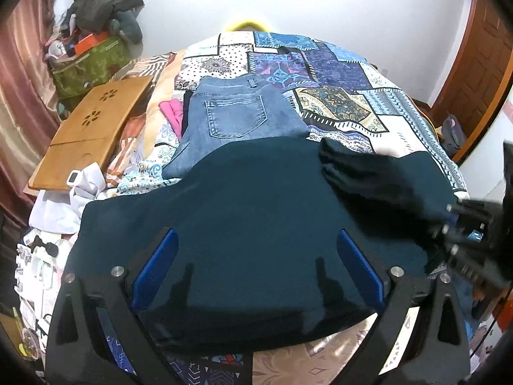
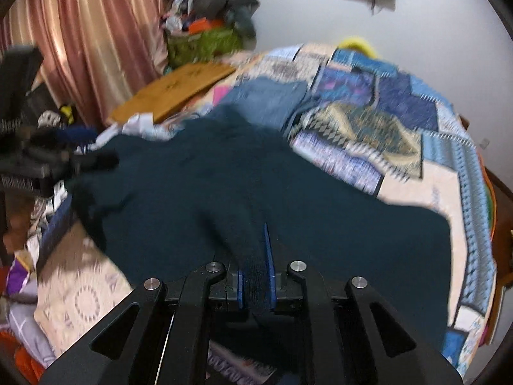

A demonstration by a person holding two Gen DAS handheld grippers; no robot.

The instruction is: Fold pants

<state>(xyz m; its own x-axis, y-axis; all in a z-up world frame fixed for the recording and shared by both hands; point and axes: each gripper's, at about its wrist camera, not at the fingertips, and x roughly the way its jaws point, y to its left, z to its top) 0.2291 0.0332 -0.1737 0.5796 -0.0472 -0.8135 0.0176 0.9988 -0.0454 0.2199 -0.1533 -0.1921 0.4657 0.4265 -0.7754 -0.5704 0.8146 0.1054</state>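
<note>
Dark teal pants lie spread across the patchwork bedspread; they also fill the middle of the right wrist view. My left gripper is open above the pants' near part, with its blue pads wide apart. My right gripper is shut on a fold of the teal pants between its blue pads. It also shows in the left wrist view, at the right edge of the pants, lifting a bunched dark fold.
Folded blue jeans lie on the bed just behind the teal pants. A wooden lap tray rests at the bed's left edge, beside loose white clothing. A green bag of clothes stands by the pink curtain.
</note>
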